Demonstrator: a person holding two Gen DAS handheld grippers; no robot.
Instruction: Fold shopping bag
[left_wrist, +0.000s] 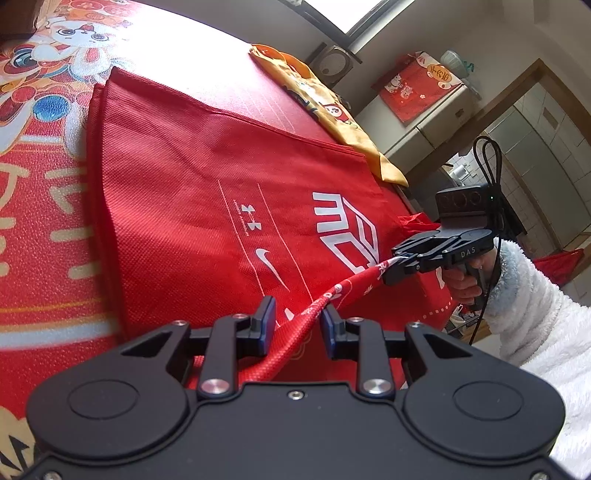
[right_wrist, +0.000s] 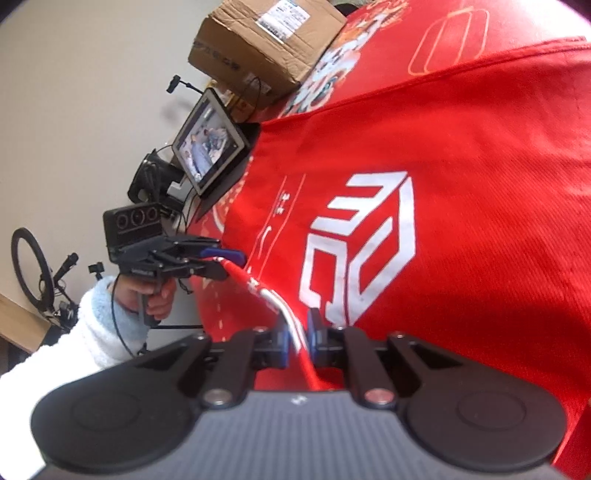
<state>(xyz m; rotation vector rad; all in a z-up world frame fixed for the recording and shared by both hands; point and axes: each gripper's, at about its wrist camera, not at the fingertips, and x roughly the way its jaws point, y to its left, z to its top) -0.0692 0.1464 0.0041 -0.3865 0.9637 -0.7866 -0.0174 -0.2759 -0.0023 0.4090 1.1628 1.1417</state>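
A red shopping bag (left_wrist: 207, 177) with white logos lies flat on the red printed table cover; it also shows in the right wrist view (right_wrist: 461, 192). Its red handle strap (left_wrist: 332, 295) runs taut between both grippers, above the bag. My left gripper (left_wrist: 297, 325) has its jaws apart, with the strap passing between the pads without being pinched. My right gripper (right_wrist: 297, 332) is shut on the strap (right_wrist: 280, 306). The right gripper also shows in the left wrist view (left_wrist: 397, 258), and the left gripper in the right wrist view (right_wrist: 221, 260).
A yellow printed bag (left_wrist: 321, 107) lies at the table's far edge. A cardboard box (right_wrist: 266, 44) and a tablet on a stand (right_wrist: 208, 142) stand at the table's other end. A ring light (right_wrist: 29, 266) stands off the table.
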